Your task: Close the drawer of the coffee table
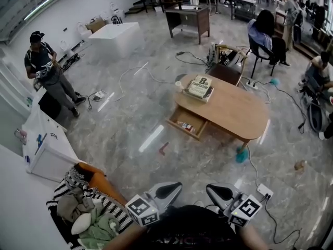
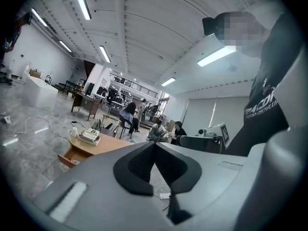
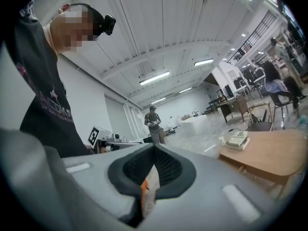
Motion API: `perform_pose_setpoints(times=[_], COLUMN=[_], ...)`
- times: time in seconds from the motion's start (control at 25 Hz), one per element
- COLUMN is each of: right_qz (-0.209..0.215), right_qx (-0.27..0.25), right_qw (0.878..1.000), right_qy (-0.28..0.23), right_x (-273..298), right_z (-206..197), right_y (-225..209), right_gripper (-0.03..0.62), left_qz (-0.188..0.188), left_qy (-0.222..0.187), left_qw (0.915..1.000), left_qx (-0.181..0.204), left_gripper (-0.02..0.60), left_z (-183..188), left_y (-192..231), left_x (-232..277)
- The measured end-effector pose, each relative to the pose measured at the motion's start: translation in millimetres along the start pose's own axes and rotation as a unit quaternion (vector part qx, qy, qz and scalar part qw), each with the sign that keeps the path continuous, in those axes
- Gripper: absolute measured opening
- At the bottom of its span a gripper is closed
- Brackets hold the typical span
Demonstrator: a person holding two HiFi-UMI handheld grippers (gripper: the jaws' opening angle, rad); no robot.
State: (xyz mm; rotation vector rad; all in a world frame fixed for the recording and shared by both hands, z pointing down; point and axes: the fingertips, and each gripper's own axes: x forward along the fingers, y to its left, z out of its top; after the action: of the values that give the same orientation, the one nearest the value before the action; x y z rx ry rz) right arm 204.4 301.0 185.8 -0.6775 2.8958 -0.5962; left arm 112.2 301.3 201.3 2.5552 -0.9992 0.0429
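A: Where is the drawer (image 1: 188, 123)?

B: Far across the floor; it stands pulled out of the near-left side of the coffee table (image 1: 234, 111), below the book (image 1: 200, 86); its front panel faces near-left; its long axis runs along the table's long side.

A: And the jaws?

B: Left gripper (image 1: 167, 190) and right gripper (image 1: 218, 192) are both clenched on nothing, well apart from it.

A: How will it handle?

B: Probably stiff wood, light on its runners; push the middle of the front panel squarely, or it may skew.
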Motion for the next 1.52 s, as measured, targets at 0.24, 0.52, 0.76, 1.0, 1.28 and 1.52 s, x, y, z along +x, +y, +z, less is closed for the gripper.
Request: perform_pose_setpoints(times=[0.24,0.52,0.76,1.0,1.28,1.52], right_qz=[-0.006,-0.025,-0.026,-0.063,-0.112,-0.140], right_qx=[0.006,0.006,0.009,-0.006,-0.004,-0.026], right_qw=[1.000,1.000,1.000,0.998,0.994,0.990], right_qy=[-0.006,0.013,-0.007,0.010,-0.009,-0.022], right_x=[-3.7,2.5,27.7,64.2,135.4,192.8], right_z=[3.6,-1.5,13.2,0.5,9.7,23.6], right_y=[-11.9,-41.7,-61.4,-92.8,-99.8,-103.3], right_gripper=[0.000,0.000,0.000,0.000,0.000,0.000], left_qz=[0.018,0.036,0.041,0.034,0.005,-0.002], left_qy=[-0.004,0.006,0.000,-0.007,-0.007,-0.009], left_qw=[0.9998,0.9993,0.9991,0.9993,0.9999,0.9999], left_qx=[0.005,0.006,0.006,0.008,0.009,0.013], left_gripper=[0.005,0.005,0.006,0.005,0.005,0.006], left_z=[5.3,6.1,14.3,24.6,48.4,73.8], left_y=[8.1,29.6,69.8,128.7,205.5,282.0], left_x=[-0.5,9.7,21.4,24.2,-1.3,-19.2])
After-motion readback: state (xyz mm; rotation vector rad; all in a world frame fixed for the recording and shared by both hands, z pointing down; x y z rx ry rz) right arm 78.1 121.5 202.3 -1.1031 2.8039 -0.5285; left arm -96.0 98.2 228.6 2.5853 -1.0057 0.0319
